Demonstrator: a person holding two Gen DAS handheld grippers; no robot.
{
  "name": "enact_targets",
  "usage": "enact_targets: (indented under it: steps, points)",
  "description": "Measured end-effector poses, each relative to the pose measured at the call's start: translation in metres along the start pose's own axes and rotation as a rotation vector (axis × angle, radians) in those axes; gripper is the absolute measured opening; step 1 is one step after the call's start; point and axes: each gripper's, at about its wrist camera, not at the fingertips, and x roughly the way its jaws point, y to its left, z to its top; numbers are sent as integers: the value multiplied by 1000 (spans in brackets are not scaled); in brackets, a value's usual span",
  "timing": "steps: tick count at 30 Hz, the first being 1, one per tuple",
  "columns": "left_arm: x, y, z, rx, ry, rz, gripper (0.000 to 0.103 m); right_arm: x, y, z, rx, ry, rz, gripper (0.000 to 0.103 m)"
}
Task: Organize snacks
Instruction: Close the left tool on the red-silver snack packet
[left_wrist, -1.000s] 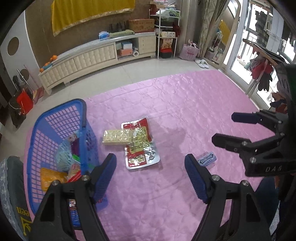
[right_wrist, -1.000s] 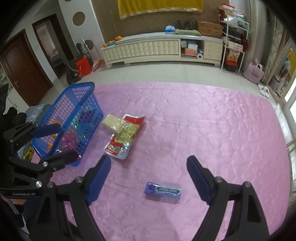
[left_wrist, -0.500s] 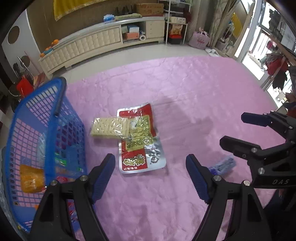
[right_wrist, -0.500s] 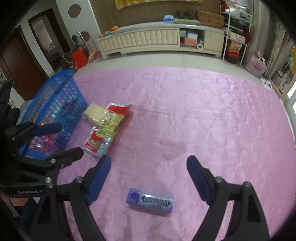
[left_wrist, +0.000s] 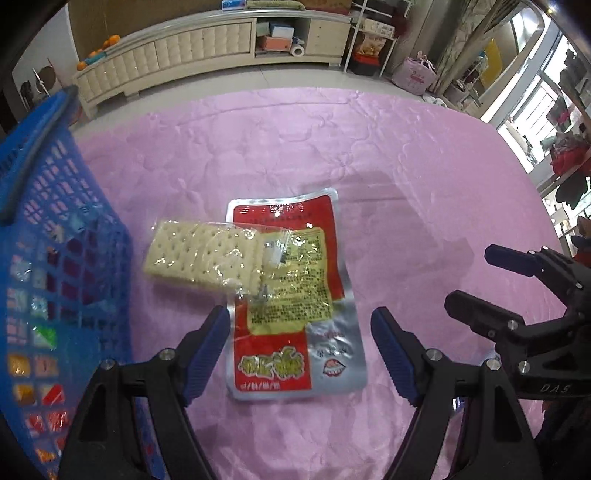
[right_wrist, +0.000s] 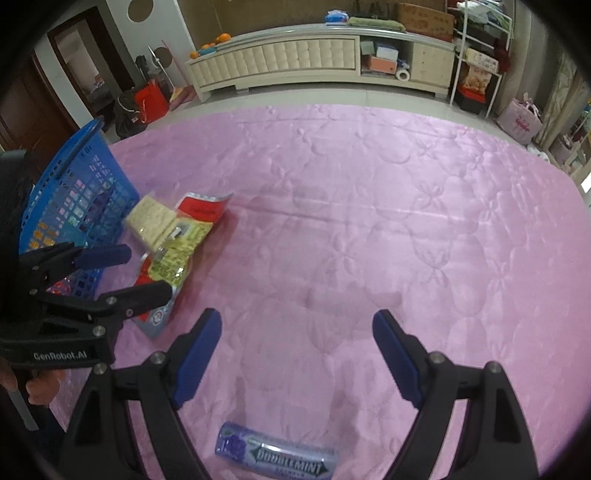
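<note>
A red and silver snack pouch (left_wrist: 295, 295) lies flat on the pink quilt (left_wrist: 332, 147). A clear pack of crackers (left_wrist: 201, 254) overlaps its left edge. My left gripper (left_wrist: 299, 354) is open, its fingers on either side of the pouch's lower end. A blue mesh basket (left_wrist: 55, 258) with several snacks inside stands at the left. In the right wrist view a purple Doublemint gum pack (right_wrist: 275, 456) lies low between the arms of my open right gripper (right_wrist: 297, 354). The pouch (right_wrist: 173, 254), crackers (right_wrist: 149, 221) and basket (right_wrist: 74, 206) show at the left there.
A long cream cabinet (right_wrist: 295, 59) and open shelves (right_wrist: 476, 66) stand on the tiled floor beyond the quilt. A red bag (right_wrist: 149, 101) sits by the doorway at the left. The left gripper (right_wrist: 122, 277) shows beside the pouch in the right wrist view.
Both grippers have come down and forward. The left one has closed in over the red pouch; the right one has moved over the gum pack, which now lies lower between its arms.
</note>
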Motion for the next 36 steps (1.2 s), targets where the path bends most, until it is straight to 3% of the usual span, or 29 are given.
enact_targets:
  steps: [5, 8, 16, 20, 22, 24, 28, 32, 35, 36]
  points:
    - [14, -2, 3, 31, 33, -12, 77, 5, -2, -1, 7, 0, 10, 87]
    - [22, -5, 4, 65, 31, 39, 81, 6, -1, -1, -6, 1, 5, 87]
    - [37, -6, 2, 86, 59, 99, 102, 7, 1, -1, -6, -4, 5, 87]
    - [37, 0, 6, 27, 72, 56, 102, 9, -1, -3, 1, 3, 8, 87]
    - [38, 6, 12, -3, 80, 26, 98, 9, -3, -4, 6, 4, 13, 87]
    - [34, 5, 10, 12, 78, 40, 80, 9, -3, -4, 14, 5, 15, 87]
    - [27, -3, 0, 26, 84, 3, 64, 9, -3, -5, 17, 7, 18, 87]
    - [26, -9, -2, 2, 109, -106, 57, 8, 1, -7, 13, 14, 23, 87]
    - [24, -12, -3, 17, 104, -87, 53, 9, 2, -8, 14, 17, 19, 87]
    - [22, -14, -4, 17, 101, -92, 45, 9, 2, -9, 20, 17, 20, 87]
